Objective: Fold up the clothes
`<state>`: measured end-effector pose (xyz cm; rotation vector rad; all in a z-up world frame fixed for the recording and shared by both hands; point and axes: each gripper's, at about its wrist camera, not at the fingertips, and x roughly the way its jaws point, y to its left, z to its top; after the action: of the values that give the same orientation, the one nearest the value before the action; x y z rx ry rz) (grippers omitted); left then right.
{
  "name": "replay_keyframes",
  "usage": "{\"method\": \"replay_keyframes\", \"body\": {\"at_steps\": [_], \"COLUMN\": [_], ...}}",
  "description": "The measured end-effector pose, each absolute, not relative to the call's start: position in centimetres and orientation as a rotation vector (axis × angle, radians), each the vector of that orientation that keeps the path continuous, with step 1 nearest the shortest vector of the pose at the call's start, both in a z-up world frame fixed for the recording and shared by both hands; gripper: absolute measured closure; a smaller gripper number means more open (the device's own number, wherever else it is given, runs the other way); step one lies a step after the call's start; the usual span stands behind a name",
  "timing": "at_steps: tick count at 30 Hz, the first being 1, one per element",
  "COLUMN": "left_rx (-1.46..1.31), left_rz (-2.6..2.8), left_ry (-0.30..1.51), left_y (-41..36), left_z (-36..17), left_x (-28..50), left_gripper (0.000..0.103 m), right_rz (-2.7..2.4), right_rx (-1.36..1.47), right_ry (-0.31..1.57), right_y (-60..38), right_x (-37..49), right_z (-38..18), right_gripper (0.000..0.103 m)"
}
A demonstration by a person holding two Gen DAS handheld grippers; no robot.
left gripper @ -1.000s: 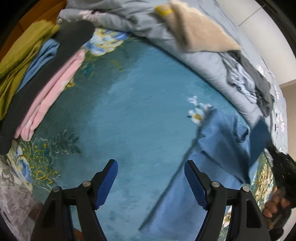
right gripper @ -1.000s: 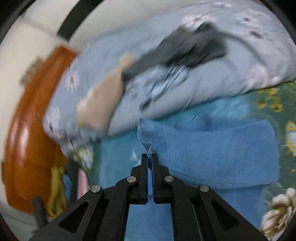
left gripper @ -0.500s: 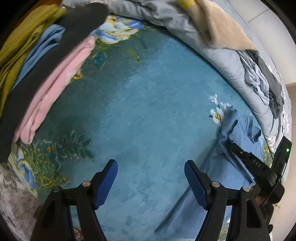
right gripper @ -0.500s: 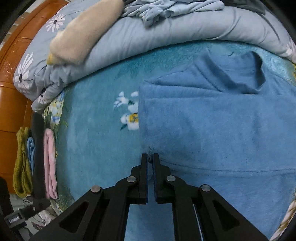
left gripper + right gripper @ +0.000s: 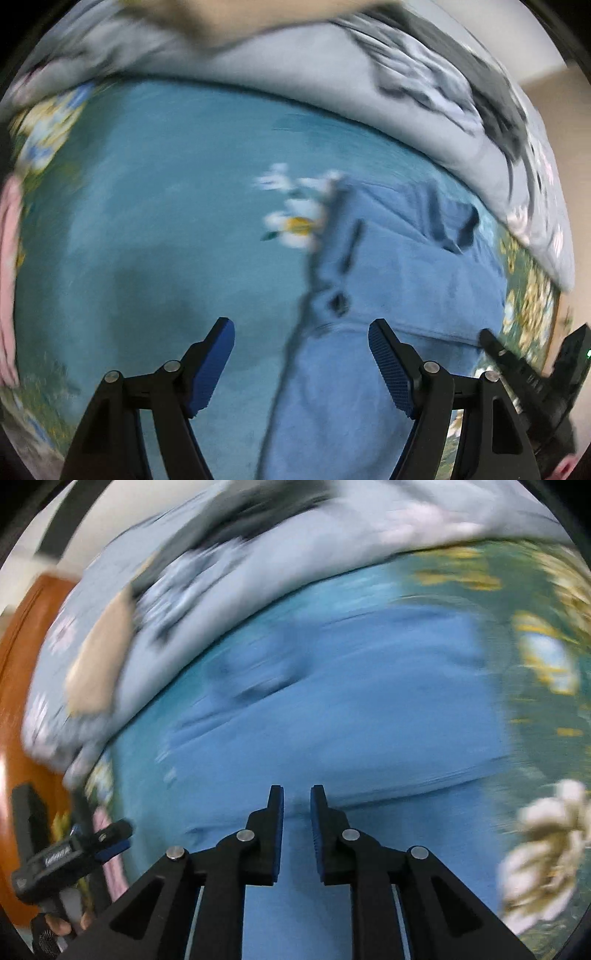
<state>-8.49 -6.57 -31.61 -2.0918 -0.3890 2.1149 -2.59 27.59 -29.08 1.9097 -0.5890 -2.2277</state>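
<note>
A blue fleece garment [image 5: 399, 295] lies spread on the teal flowered blanket [image 5: 155, 221], its left edge running down between my left gripper's fingers. My left gripper [image 5: 301, 363] hangs wide open above that edge and holds nothing. In the right wrist view the same garment [image 5: 351, 709] fills the middle, blurred by motion. My right gripper [image 5: 297, 812] sits low over it with its jaws a narrow gap apart and nothing pinched between them. Each gripper shows in the other's view: the right gripper [image 5: 535, 376] at the far right, the left gripper [image 5: 74, 853] at the lower left.
A rolled grey duvet [image 5: 332, 77] with loose grey and beige clothes on it borders the far side. Folded pink clothes [image 5: 110, 853] lie at the left near an orange wooden headboard [image 5: 22, 657]. A person's hand [image 5: 59, 926] holds the left gripper.
My right gripper was shut on the blue garment's edge; its jaws have now parted and let it go. The left gripper has swung right, over the garment's left edge.
</note>
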Motion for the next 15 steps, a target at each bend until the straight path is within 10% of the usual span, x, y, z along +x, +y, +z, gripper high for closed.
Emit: {"method": "replay_keyframes", "body": {"at_steps": [15], "left_rx": [-2.122], "left_rz": [1.989], "left_ry": [-0.113], "left_y": [0.2], "left_z": [-37.7], "left_x": [-11.6], "left_gripper": [0.025], "right_rz": [-2.242], "right_rx": [1.958], "right_ry": [-0.661], "right_y": [33.7], "right_x": [-3.9], "right_z": [-30.9], "right_gripper": [0.088]}}
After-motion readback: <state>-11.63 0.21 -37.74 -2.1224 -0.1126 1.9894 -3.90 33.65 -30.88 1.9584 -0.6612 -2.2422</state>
